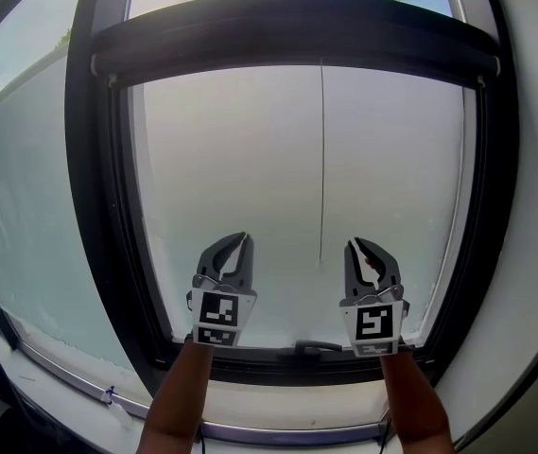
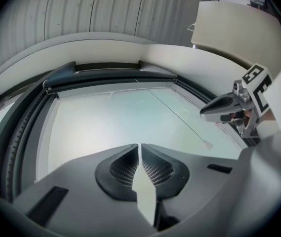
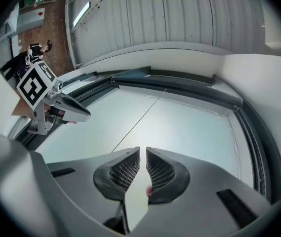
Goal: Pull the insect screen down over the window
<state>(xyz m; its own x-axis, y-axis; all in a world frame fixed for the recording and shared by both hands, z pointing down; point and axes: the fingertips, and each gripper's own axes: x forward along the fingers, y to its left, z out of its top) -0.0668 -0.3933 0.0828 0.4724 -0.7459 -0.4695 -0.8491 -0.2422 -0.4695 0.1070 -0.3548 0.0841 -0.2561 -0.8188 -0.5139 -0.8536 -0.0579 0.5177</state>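
Head view: window frame [image 1: 89,206] fills the shot, dark roller box [image 1: 297,26] runs across its top, and a thin pull cord [image 1: 321,159] hangs from it down the middle of the glass. The cord's end is roughly level with the gripper tips. Left gripper [image 1: 242,238] and right gripper [image 1: 354,245] are both raised in front of the lower pane, one on each side of the cord, neither touching it. A handle [image 1: 316,347] sits on the bottom rail.

Left gripper view: left jaws are closed tip to tip with nothing between them. Cord [image 2: 180,120] is off to the right, well apart, and the roller box [image 2: 110,75] is far ahead.

Right gripper view: right jaws are all but together, with only a thin slit and nothing in it. Cord [image 3: 135,120] hangs ahead and slightly left, not reached.

Progress: looks like the very start. The insect screen seems still rolled up in the box, since no bottom bar of it shows lower down. Still to do: get hold of the cord, pull the screen down to the sill and seat it.
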